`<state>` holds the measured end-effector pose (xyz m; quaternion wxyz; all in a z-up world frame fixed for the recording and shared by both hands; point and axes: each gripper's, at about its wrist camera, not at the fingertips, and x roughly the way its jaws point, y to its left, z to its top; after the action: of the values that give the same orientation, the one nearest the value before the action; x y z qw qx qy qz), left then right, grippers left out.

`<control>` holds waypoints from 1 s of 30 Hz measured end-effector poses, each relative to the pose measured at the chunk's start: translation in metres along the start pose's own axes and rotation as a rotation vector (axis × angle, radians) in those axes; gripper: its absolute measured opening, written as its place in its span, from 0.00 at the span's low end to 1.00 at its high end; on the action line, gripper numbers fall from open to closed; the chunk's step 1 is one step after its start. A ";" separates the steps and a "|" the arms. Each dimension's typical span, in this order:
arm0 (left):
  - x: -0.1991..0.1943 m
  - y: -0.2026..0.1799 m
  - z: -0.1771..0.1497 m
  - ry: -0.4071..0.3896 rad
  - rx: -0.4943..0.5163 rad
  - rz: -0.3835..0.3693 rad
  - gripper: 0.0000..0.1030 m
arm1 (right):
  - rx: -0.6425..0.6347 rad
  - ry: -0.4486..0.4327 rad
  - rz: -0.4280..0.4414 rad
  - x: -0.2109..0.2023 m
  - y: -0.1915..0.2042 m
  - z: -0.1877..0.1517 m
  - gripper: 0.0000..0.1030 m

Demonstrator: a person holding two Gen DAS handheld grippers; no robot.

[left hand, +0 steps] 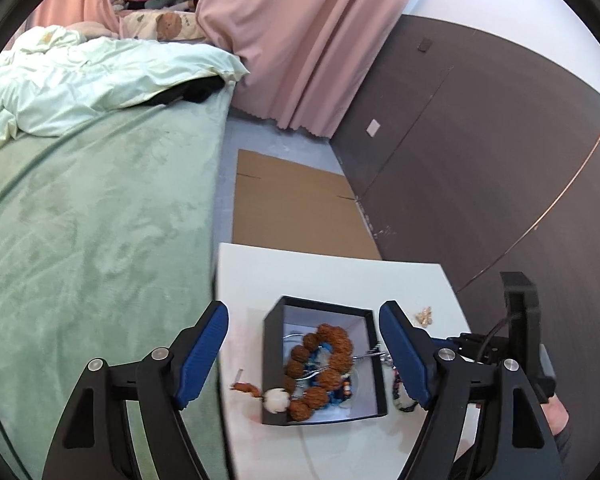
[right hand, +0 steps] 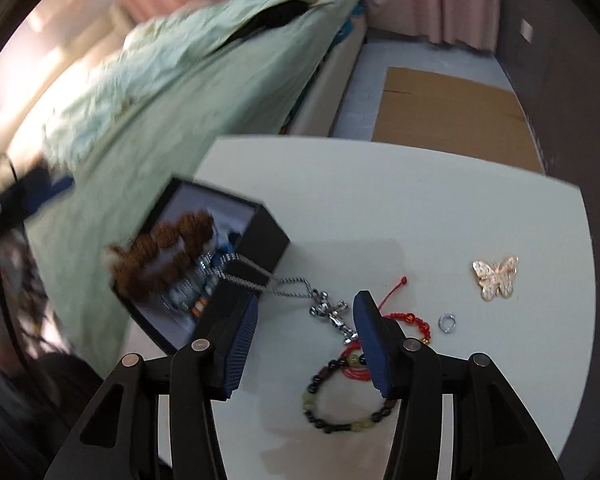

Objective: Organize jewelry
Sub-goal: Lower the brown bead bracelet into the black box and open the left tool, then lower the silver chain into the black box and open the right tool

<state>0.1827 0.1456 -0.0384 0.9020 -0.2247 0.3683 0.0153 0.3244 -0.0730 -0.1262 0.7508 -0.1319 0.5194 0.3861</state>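
Note:
A black box [left hand: 274, 360] with a white inside stands on the white table [left hand: 332, 276]. It holds a brown bead bracelet [left hand: 324, 368] and blue beads; the bracelet's white bead [left hand: 277, 399] hangs over the left wall. My left gripper [left hand: 302, 356] is open above the box. A silver chain with a cross pendant [right hand: 332, 312] trails out of the box [right hand: 260, 236] onto the table. My right gripper [right hand: 304, 332] is open over the pendant. A dark bead bracelet [right hand: 340, 400], a red bead string [right hand: 412, 320], a silver ring [right hand: 446, 323] and a gold butterfly brooch [right hand: 495, 277] lie on the table.
A bed with a green cover [left hand: 92, 240] borders the table's left side. Flat cardboard [left hand: 296, 204] lies on the floor beyond the table, beside a dark wall [left hand: 480, 160] and pink curtains [left hand: 300, 40].

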 end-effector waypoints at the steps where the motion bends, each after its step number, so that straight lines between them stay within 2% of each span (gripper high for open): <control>1: -0.001 0.001 0.002 0.003 0.006 0.003 0.76 | -0.028 0.014 -0.011 0.004 0.002 -0.001 0.49; 8: -0.009 -0.004 0.016 0.021 0.074 0.013 0.76 | -0.150 0.099 -0.098 0.029 0.002 -0.009 0.48; 9: -0.009 -0.006 0.019 0.027 0.088 0.018 0.76 | -0.176 0.090 -0.120 0.030 0.004 -0.011 0.47; 10: -0.008 -0.009 0.023 0.038 0.102 0.025 0.76 | -0.191 0.093 -0.124 0.028 0.006 -0.013 0.44; 11: -0.008 -0.011 0.026 0.047 0.115 0.032 0.76 | -0.200 0.095 -0.120 0.026 0.007 -0.013 0.35; 12: -0.007 -0.013 0.029 0.054 0.127 0.037 0.76 | -0.194 0.101 -0.113 0.023 0.006 -0.013 0.19; 14: -0.006 -0.018 0.030 0.049 0.148 0.044 0.76 | -0.174 0.100 -0.110 0.018 0.002 -0.013 0.19; 18: -0.002 -0.011 0.023 0.022 0.139 0.043 0.76 | -0.126 0.025 -0.063 -0.010 -0.001 -0.011 0.17; 21: 0.006 0.004 0.019 0.057 0.110 0.059 0.76 | -0.107 -0.066 -0.016 -0.041 0.007 -0.005 0.17; 23: 0.005 0.014 0.019 0.053 0.078 0.054 0.76 | -0.105 -0.121 0.015 -0.061 0.015 0.000 0.17; 30: 0.000 0.026 0.024 0.028 0.052 0.054 0.76 | -0.104 -0.212 0.113 -0.089 0.052 0.023 0.17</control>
<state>0.1930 0.1785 -0.0336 0.9015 -0.1913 0.3872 0.0270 0.2878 -0.0638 -0.0273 0.7707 -0.0995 0.4231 0.4660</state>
